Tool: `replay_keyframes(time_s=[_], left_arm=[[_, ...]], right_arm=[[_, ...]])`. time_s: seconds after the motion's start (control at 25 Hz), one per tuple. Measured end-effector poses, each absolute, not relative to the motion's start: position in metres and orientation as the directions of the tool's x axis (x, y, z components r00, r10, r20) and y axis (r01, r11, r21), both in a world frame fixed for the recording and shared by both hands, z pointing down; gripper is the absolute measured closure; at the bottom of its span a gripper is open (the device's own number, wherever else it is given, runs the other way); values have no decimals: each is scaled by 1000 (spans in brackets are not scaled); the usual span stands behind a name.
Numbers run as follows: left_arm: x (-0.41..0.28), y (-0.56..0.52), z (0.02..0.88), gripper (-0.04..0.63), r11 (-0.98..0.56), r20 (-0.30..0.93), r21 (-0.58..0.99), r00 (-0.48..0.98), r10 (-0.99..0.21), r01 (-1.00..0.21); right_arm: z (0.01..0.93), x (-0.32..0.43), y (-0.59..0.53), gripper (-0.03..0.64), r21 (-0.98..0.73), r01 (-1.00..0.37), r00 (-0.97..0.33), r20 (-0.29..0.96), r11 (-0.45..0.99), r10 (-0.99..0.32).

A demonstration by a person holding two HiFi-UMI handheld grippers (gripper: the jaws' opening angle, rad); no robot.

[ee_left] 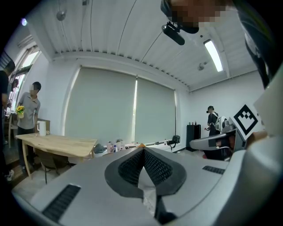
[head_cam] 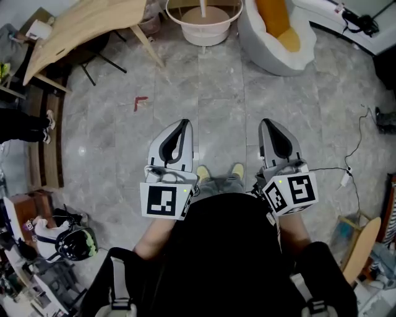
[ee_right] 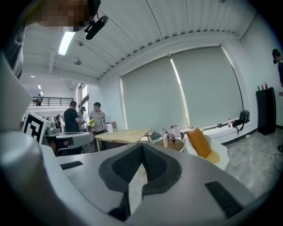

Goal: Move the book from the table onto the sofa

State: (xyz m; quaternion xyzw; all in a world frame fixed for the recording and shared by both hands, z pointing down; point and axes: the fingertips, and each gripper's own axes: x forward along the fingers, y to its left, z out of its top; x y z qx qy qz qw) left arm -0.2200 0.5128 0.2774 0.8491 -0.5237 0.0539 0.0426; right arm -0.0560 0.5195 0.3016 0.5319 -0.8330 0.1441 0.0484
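The left gripper [head_cam: 184, 122] and the right gripper [head_cam: 267, 122] are held side by side, well apart, in front of the person's body over the grey marble-tiled floor [head_cam: 213, 93]. Both point away from the person at a slight downward tilt. Each gripper's own view shows its two dark ribbed pads meeting at the tip, so both tongs are fully closed with nothing between the jaws. The light wooden table [head_cam: 83, 28] stands at the far left, with a dark chair [head_cam: 93, 59] tucked under it. The white rounded sofa [head_cam: 272, 43] with an orange cushion [head_cam: 275, 18] stands at the far right. Between the table and the sofa is a round side table with a white rim [head_cam: 204, 28]. The book cannot be made out in any view: the table top is seen only at a slant, and what lies on it is too small to tell. A small red mark [head_cam: 140, 102] lies on the floor, near the table. A black helmet [head_cam: 75, 243] rests among clutter at the near left, and a thin white cable [head_cam: 356, 151] trails over the floor at the right. In the left gripper view a person [ee_left: 30, 110] stands at the far end of the table.
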Motion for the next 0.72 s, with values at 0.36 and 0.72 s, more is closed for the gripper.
replay_keyframes(time_s=[0.36, 0.72], left_arm=[[-251, 519, 280, 588, -493, 152, 42, 493, -857, -869], [-280, 514, 270, 588, -501, 127, 45, 502, -855, -864]], right_arm=[[288, -89, 524, 604, -174, -910, -409, 214, 377, -887], [279, -120, 517, 604, -126, -917, -398, 221, 379, -890]])
